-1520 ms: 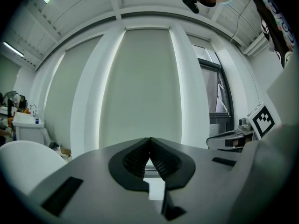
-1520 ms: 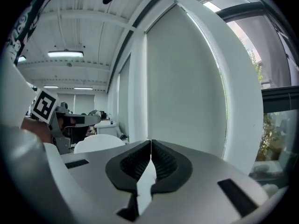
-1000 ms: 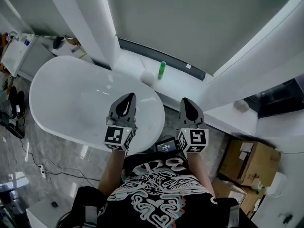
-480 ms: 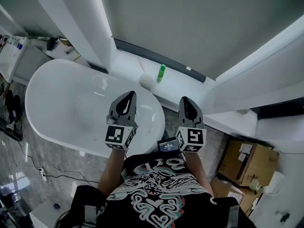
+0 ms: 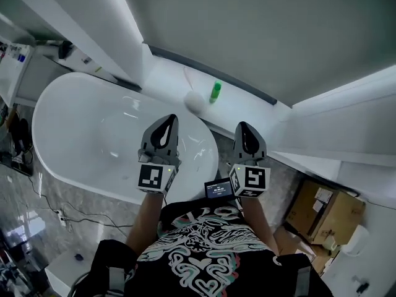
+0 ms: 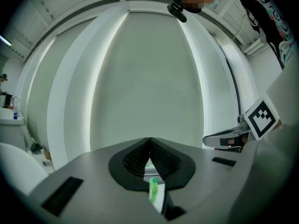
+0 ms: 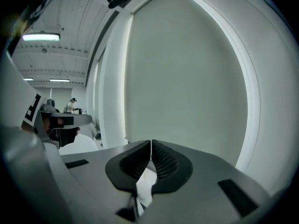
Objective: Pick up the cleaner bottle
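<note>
A small green cleaner bottle (image 5: 215,91) stands upright on the white ledge (image 5: 167,79) under the window, beside a white ball (image 5: 195,100). My left gripper (image 5: 167,121) hovers over the bathtub's near end, jaws shut and empty, well short of the bottle. My right gripper (image 5: 243,128) is level with it, to the right of the tub, jaws shut with nothing between them. In the left gripper view the bottle (image 6: 153,189) shows small, through the gap below the closed tips (image 6: 149,139). In the right gripper view the closed tips (image 7: 151,142) face the window blind; the bottle is not visible there.
A white oval bathtub (image 5: 74,135) fills the left. A large grey window blind (image 5: 260,30) rises behind the ledge. Cardboard boxes (image 5: 322,206) sit on the floor at right. A small screen device (image 5: 218,189) hangs at the person's chest. Cables (image 5: 55,212) trail on the marble floor.
The view has advanced toward the window: the ledge, bottle and ball now sit slightly nearer and to the right. Both grippers stayed shut and kept their side-by-side spacing.
</note>
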Demonstrator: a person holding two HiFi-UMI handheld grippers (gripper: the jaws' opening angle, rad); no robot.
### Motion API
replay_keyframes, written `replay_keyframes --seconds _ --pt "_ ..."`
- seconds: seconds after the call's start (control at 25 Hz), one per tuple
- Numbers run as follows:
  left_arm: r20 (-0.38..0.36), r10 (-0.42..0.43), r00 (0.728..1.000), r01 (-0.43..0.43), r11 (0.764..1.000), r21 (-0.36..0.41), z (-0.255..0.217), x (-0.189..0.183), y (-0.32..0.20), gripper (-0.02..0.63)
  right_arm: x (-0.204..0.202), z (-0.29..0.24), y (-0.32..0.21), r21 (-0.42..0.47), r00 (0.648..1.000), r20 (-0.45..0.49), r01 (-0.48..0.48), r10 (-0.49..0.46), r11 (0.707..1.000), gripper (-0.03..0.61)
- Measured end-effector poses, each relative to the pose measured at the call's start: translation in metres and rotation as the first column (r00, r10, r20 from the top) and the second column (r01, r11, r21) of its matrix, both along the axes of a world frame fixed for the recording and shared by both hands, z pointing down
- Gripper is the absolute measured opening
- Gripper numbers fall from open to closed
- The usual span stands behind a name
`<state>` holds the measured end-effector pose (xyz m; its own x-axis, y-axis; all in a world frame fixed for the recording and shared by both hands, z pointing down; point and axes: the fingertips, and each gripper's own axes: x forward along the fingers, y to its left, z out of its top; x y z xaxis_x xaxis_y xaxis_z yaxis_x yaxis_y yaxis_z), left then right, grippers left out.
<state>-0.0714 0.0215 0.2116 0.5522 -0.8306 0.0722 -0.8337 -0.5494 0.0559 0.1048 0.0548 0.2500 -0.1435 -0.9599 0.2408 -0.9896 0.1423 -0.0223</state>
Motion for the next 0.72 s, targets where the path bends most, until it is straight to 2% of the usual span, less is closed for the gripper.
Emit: replay_keyframes --seconds 0.08,0.2,0.32,0.52,0.64,0.72 --pt "0.011 0.006 1.000 -0.006 1.000 -0.001 0.006 0.002 -0.012 0.017 0.001 0.004 -0.010 -0.003 1.000 0.003 0.001 -0.001 1.000 0.029" --pt "0.075 0.032 0.997 -0.031 0.999 -0.017 0.016 0.003 -0.024 0.017 0.000 0.009 -0.019 -0.007 1.000 0.003 0.006 -0.006 1.000 0.029" --pt "0.093 0.028 0.995 -0.025 0.999 -0.035 0.028 0.000 -0.032 0.017 -0.001 0.018 -0.027 -0.017 1.000 -0.006 0.014 -0.014 1.000 0.029" --pt "0.045 0.005 0.999 -0.003 0.999 -0.034 0.043 0.003 -0.044 0.017 -0.004 0.040 -0.041 -0.038 1.000 -0.002 0.023 -0.023 0.999 0.029" --pt "0.065 0.008 0.998 -0.004 0.998 -0.058 0.062 0.004 -0.049 0.017 -0.006 0.055 -0.051 -0.053 0.999 -0.004 0.034 -0.034 0.998 0.029" --pt "0.047 0.001 0.999 0.001 0.999 -0.055 0.067 0.008 -0.054 0.017 -0.006 0.065 -0.055 -0.067 0.999 -0.007 0.036 -0.036 0.997 0.029"
